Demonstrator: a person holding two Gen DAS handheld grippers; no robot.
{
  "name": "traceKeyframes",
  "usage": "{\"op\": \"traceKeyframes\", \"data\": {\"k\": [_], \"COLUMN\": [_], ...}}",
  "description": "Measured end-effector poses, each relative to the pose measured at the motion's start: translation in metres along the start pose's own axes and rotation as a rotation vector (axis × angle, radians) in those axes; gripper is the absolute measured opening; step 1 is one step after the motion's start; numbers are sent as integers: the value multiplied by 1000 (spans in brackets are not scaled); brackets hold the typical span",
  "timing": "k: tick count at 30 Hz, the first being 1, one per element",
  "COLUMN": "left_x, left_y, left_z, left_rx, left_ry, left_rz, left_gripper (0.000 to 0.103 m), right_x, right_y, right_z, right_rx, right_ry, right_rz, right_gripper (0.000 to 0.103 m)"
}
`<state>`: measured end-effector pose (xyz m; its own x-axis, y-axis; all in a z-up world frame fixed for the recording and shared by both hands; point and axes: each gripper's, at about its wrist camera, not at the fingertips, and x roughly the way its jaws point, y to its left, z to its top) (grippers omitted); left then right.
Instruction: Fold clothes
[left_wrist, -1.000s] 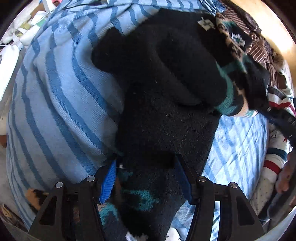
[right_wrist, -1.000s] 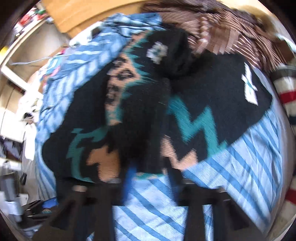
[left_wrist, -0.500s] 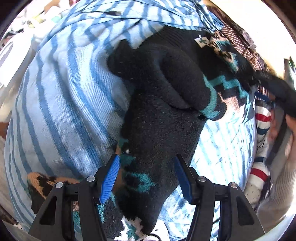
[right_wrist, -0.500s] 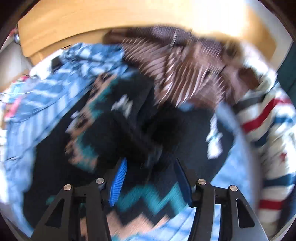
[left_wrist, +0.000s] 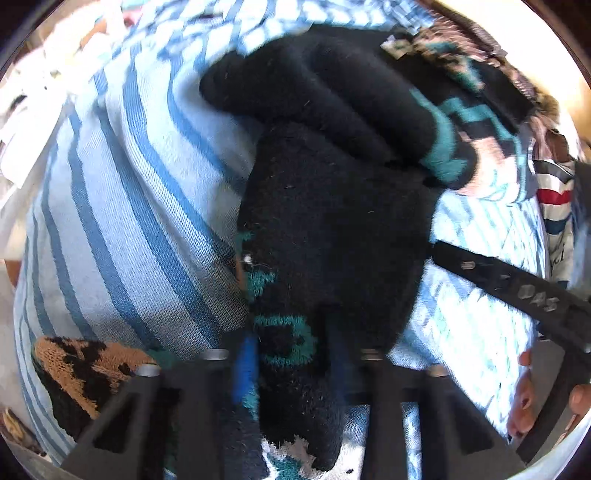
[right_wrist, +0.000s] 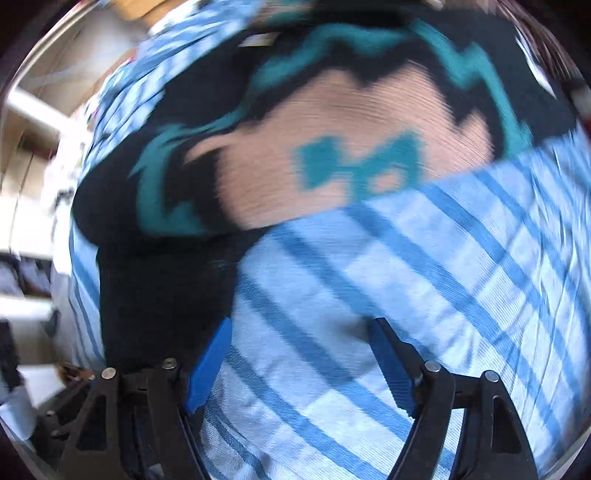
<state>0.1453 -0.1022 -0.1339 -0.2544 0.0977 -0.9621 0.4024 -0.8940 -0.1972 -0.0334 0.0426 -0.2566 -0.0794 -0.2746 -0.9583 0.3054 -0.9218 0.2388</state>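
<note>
fuzzy black knit sweater bunched between left claw; striped woven sheet beneath

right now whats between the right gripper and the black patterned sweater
Only the blue striped sheet. In the right wrist view the open right gripper hovers over bare sheet, and the black patterned sweater lies farther ahead, with a dark part beside the left finger.

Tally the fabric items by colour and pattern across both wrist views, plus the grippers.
Black knit sweater with teal and tan pattern: 1
Blue-and-white striped sheet: 1
Brown striped garment: 1
White garment with red and navy stripes: 1
Grippers: 2, left gripper and right gripper
Total: 6
</note>
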Motion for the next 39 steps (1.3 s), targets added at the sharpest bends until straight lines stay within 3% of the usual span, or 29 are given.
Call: {"op": "traceKeyframes", "data": {"k": [6, 7, 8, 9, 13, 15, 18, 21, 24, 25, 27, 28, 32, 34, 35, 39], "left_x": [-24, -28, -32, -36, -53, -64, -78, -79, -94, -100, -115, -120, -122, -120, -116, -92], "left_y": [28, 34, 39, 44, 56, 65, 94, 93, 140, 157, 172, 176, 165, 137, 128, 96], "left_z": [-11, -13, -15, -17, -29, -36, -43, -52, -68, -72, -81, -83, -70, -75, -75, -49], "left_rx": [-46, -56, -66, -76, -84, -97, -166, -218, -368, -426, -471, -475, -506, -478, -445, -361], "left_ry": [-34, -39, -45, -51, -94, -121, -129, -141, -121, -122, -133, -134, -107, -94, -88, -56], "left_rz": [54, 65, 75, 86, 167, 223, 191, 313, 217, 166, 149, 141, -34, -93, -97, -113], "left_gripper": [14, 14, 14, 14, 12, 6, 6, 0, 0, 0, 0, 0, 0, 0, 0, 1], "right_x": [9, 16, 21, 24, 15, 6, -3, -5, -4, -3, 3, 5, 10, 9, 6, -7], "right_y": [56, 62, 68, 73, 104, 112, 123, 154, 192, 205, 222, 222, 209, 195, 188, 142], "right_z": [9, 12, 14, 15, 3, -2, -7, -19, -35, -39, -41, -37, -31, -35, -40, -34], "right_rx": [-152, -165, -174, -173, -318, -352, -382, -465, -566, -604, -624, -604, -597, -558, -533, -437], "right_ry": [-59, -54, -49, -52, -97, -94, -85, -60, -26, -39, -44, -33, -11, 24, 29, -8], "right_rz": [18, -2, -21, -38, -132, -93, 0, 61, 118, 95, 53, 65, 26, 36, 38, 14], "right_gripper": [79, 71, 54, 53, 27, 23, 22, 21, 16, 16, 16, 16, 18, 27, 40, 54]}}
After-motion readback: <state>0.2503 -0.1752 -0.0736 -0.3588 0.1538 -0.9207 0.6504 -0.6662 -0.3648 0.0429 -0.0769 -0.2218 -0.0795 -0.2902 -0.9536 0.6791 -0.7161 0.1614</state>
